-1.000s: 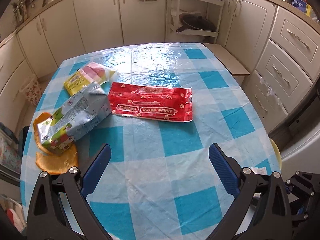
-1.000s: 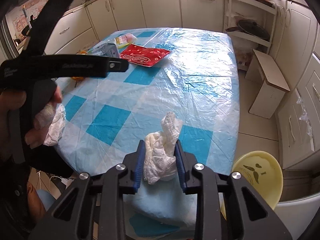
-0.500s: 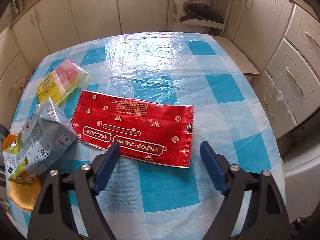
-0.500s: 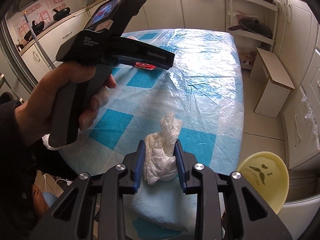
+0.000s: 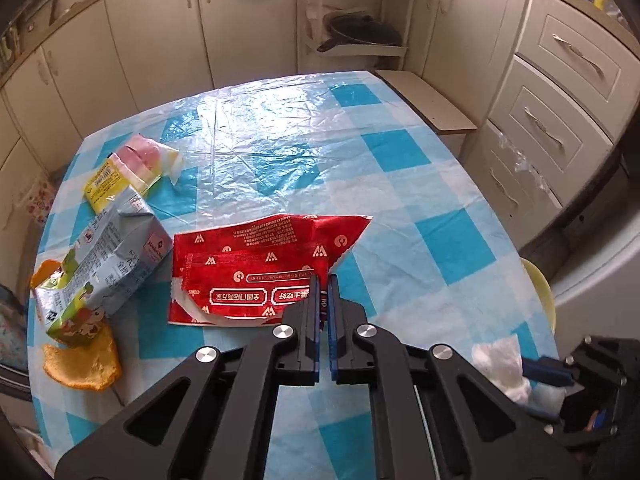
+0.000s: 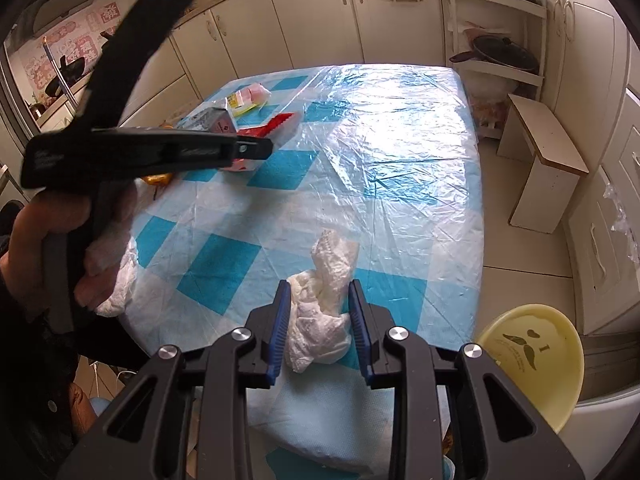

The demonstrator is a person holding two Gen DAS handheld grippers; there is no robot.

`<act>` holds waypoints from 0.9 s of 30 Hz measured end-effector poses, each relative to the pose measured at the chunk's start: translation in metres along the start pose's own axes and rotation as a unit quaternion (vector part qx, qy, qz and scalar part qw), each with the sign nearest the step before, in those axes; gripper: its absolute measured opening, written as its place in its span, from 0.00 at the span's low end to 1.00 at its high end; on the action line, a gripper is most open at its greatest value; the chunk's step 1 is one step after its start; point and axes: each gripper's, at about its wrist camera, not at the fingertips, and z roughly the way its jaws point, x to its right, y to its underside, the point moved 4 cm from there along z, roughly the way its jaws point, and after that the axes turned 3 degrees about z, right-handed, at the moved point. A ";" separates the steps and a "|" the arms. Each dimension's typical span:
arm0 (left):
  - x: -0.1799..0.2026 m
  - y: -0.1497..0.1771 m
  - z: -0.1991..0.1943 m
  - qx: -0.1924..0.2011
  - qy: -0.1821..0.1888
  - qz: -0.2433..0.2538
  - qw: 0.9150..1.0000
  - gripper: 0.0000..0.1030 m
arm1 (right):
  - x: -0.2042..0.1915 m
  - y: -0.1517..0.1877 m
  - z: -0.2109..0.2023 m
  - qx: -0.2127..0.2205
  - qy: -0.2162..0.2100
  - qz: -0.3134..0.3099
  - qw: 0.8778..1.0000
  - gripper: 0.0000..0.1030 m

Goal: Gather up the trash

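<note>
A red wrapper (image 5: 260,268) lies on the blue-checked table (image 5: 400,184). My left gripper (image 5: 324,280) has its jaws closing tight on the wrapper's near right edge, and that end is buckled up off the cloth. From the right wrist view the left gripper (image 6: 256,146) reaches over the table with the red wrapper (image 6: 276,124) at its tip. My right gripper (image 6: 319,285) is shut on a crumpled white tissue (image 6: 328,256) at the table's near edge. The right gripper (image 5: 548,372) and its tissue (image 5: 500,364) also show in the left wrist view.
Left of the wrapper are a crushed drink carton (image 5: 108,264), orange peel (image 5: 84,360) and a yellow-pink packet (image 5: 128,168). A yellow bin (image 6: 532,356) stands on the floor by the table's near right corner. A small stool (image 6: 540,148) and cabinets lie beyond.
The left gripper's wide-open jaws came down over the red wrapper and closed on its near edge, crumpling that end upward. The right gripper kept still with the tissue.
</note>
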 end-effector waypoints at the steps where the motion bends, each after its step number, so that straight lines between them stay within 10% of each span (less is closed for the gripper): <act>1: 0.001 0.005 -0.006 0.001 0.002 0.004 1.000 0.03 | 0.001 0.000 0.000 0.001 0.001 0.001 1.000 0.29; 11: 0.016 0.039 -0.013 -0.009 -0.004 0.039 0.999 0.05 | -0.003 0.002 -0.002 0.009 0.020 -0.014 1.000 0.51; 19: 0.016 0.045 -0.007 -0.011 -0.012 0.047 0.999 0.36 | -0.006 0.001 0.004 0.010 0.041 -0.032 0.999 0.51; 27: 0.015 0.046 -0.004 -0.013 -0.012 0.046 0.999 0.41 | -0.009 0.001 0.005 0.011 0.045 -0.039 0.998 0.43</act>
